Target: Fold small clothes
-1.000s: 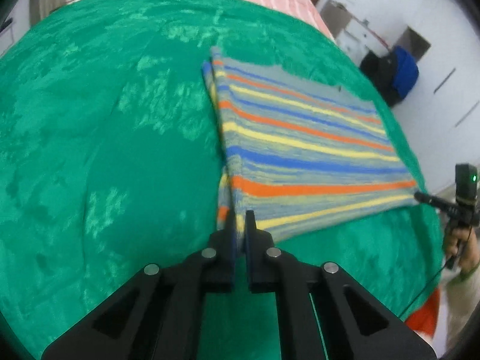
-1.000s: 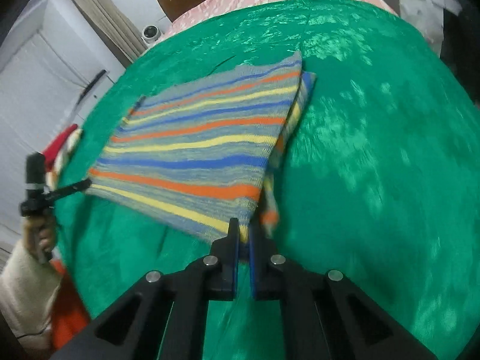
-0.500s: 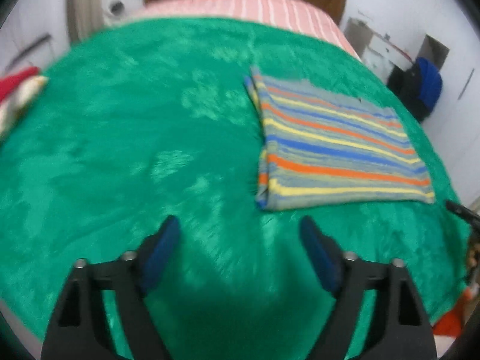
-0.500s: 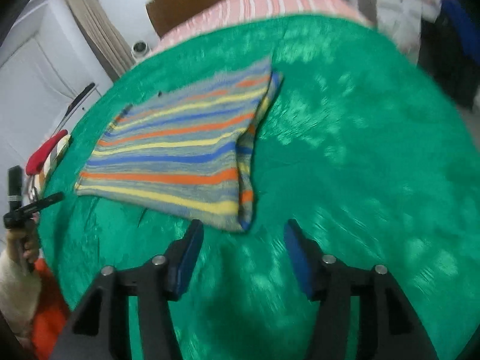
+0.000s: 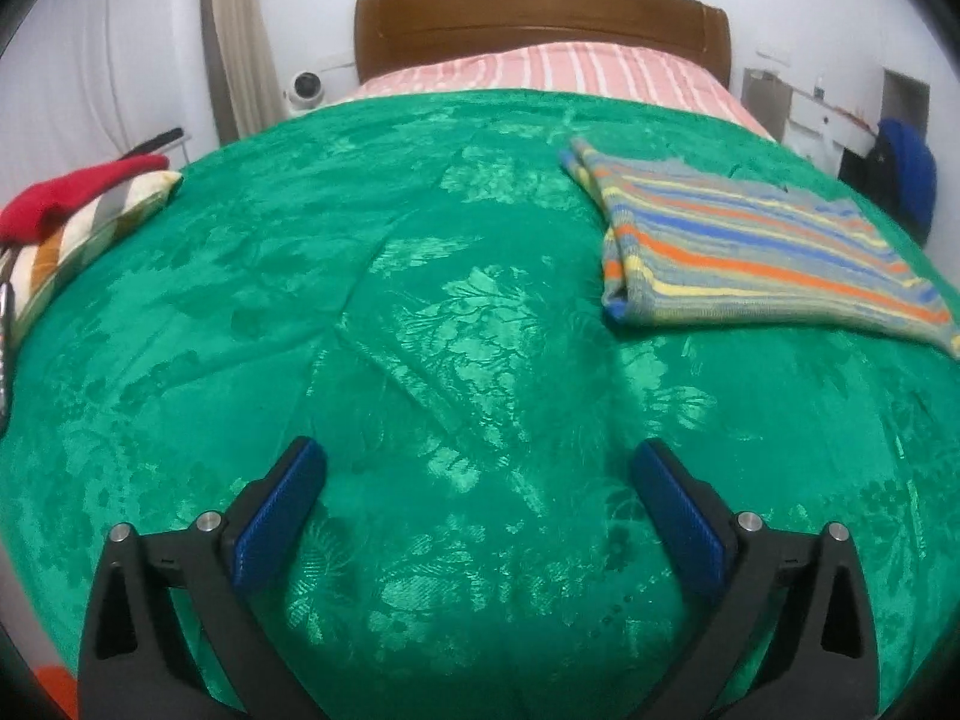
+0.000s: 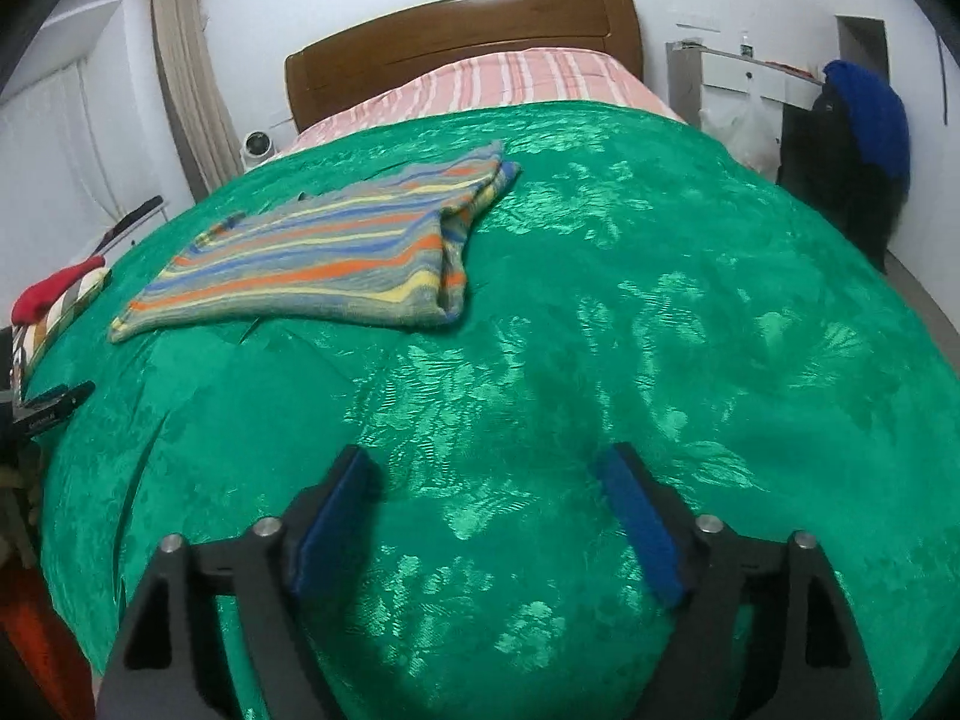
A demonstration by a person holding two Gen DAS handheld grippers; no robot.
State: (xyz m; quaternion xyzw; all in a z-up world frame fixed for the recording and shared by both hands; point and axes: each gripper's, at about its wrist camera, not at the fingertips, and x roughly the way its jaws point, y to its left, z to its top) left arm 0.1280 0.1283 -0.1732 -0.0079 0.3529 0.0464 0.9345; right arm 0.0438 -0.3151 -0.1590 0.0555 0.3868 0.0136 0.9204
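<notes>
Striped knit garment (image 5: pixel 750 246) lies folded flat on green bedspread (image 5: pixel 420 360), both claws (image 5: pixel 477 516) (image 6: pixel 489 516) just opened, empty; fold looks done.

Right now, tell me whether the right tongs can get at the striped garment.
Probably yes: the right tongs stand open and empty, with only bare green bedspread before the folded striped garment.

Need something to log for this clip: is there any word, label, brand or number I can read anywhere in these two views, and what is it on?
No legible text in either view.
Black device at the left edge of the right wrist view: a faint pale marking, too small and blurred to read.
Striped garment: no label or tag showing.
Green bedspread: leaf pattern only, no writing.
</notes>
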